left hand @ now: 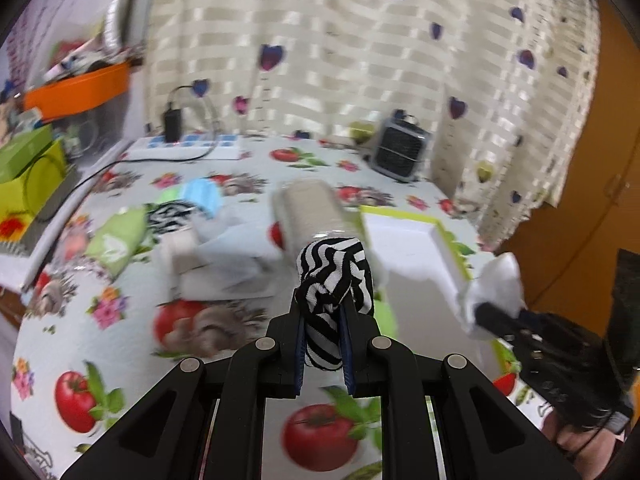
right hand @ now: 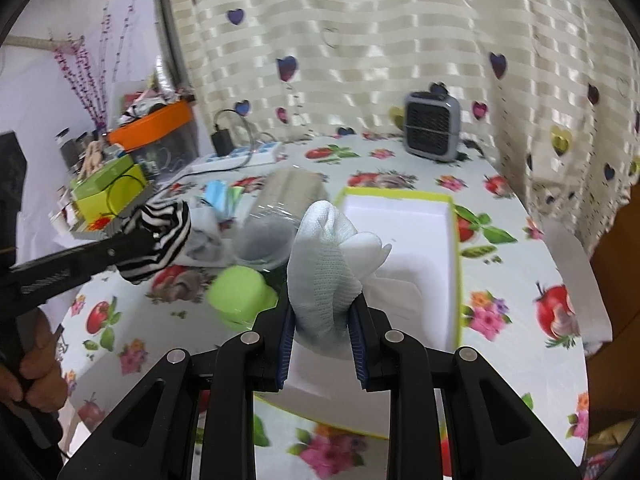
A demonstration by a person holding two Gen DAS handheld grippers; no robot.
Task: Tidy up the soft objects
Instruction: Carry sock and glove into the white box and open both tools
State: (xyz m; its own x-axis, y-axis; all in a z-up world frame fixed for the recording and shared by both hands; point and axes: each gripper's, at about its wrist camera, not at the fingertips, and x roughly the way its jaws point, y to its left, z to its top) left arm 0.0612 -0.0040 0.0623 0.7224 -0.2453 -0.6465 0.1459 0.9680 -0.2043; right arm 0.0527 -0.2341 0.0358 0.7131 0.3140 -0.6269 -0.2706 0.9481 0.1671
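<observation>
Bright, even daylight glows through the curtain (right hand: 360, 40); motion blur softens the desk (left hand: 120, 340), and fisheye distortion darkens both frames' corners.

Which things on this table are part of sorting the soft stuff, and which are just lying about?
Part of the job:
black-and-white striped cloth in the left gripper
white knit cloth in the right gripper
white box with a lime-green rim
blue face mask

Lying about:
grey desk fan
white power strip
orange tray

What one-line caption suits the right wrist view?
Right gripper clamps a white sock above the white tray; left gripper holds a striped sock.
</observation>
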